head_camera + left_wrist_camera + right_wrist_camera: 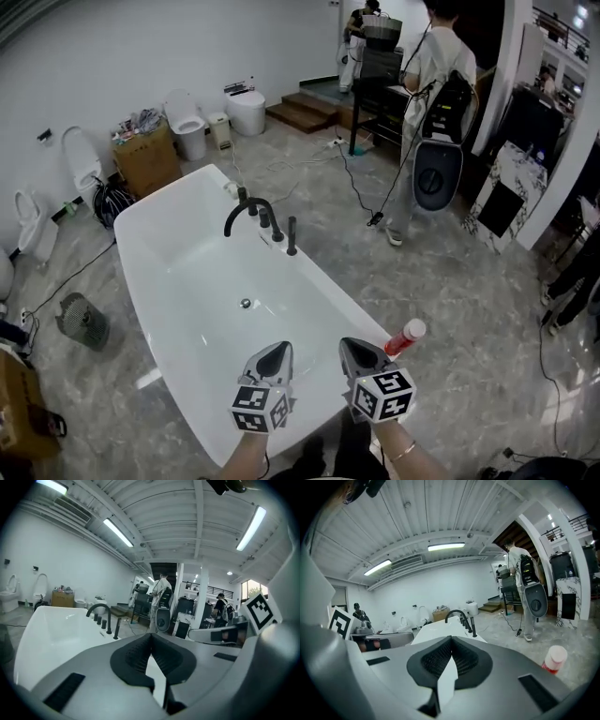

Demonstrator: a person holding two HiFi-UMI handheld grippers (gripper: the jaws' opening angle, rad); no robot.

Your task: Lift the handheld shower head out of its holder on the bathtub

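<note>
A white bathtub fills the middle of the head view. On its far right rim stands a curved black faucet with knobs. Just right of them the slim black handheld shower head stands upright in its holder. Both grippers hover over the tub's near end, far short of it. My left gripper and right gripper are shut on nothing. The left gripper view shows the shower head ahead of my shut left gripper. The right gripper view shows the shower head beyond my right gripper.
A red bottle with a white cap stands by the tub's near right corner. A person with gear stands at the back right. Toilets and a cardboard box line the far wall. Cables cross the floor.
</note>
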